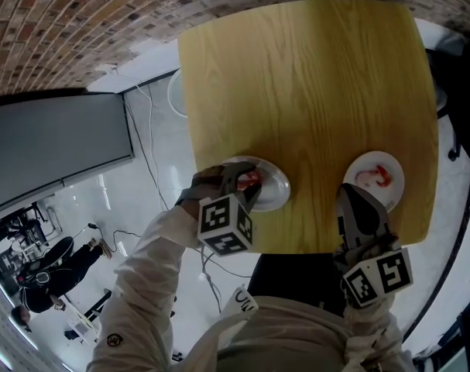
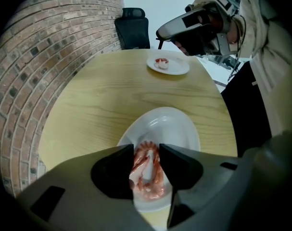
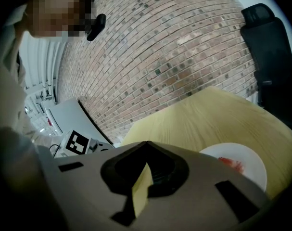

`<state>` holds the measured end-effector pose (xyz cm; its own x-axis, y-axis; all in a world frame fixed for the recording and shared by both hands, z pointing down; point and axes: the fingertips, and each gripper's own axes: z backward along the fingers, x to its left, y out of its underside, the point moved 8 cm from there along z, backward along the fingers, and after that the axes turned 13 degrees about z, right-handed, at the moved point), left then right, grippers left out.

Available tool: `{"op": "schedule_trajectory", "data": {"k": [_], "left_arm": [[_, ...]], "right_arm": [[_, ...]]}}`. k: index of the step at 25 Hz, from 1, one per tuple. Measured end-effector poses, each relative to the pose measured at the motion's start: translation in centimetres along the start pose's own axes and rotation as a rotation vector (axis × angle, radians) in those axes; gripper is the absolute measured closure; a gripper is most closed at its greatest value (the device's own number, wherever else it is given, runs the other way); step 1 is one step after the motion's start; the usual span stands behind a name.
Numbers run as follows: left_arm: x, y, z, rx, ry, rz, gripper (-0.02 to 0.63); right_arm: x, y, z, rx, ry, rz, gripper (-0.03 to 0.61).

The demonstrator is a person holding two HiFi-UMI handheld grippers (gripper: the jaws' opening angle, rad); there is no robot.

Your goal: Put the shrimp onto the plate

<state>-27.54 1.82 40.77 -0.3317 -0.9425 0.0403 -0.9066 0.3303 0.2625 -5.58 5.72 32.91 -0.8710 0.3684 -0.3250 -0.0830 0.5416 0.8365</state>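
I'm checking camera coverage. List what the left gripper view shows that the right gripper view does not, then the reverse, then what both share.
Only the left gripper view: the left gripper, jaws apart, with a shrimp between them resting on the near plate.
Only the right gripper view: the right gripper, jaws together with nothing between them, and the left gripper's marker cube at the left.
Both: the wooden table, the brick wall, and the far plate with a second shrimp on it.
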Motion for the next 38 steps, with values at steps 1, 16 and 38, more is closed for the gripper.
{"op": "schedule_trajectory", "data": {"k": [1, 16, 38], "left_arm": [[0.0, 0.0, -0.1, 0.0, 0.001, 0.001, 0.457], [0.1, -0.6, 0.3, -0.038, -0.003, 0.016, 0.457], [-0.1, -1.1, 0.1, -0.011, 0.003, 0.069, 0.462]], "right_arm": [[-0.1, 0.1, 0.0, -0.001, 0.001, -0.003, 0.555], [-0.3, 0.2, 0.3, 0.0, 0.004, -0.015, 0.554], [-1.5, 0.6, 1.8, -0.007, 0.011, -0.037, 0.554]]}}
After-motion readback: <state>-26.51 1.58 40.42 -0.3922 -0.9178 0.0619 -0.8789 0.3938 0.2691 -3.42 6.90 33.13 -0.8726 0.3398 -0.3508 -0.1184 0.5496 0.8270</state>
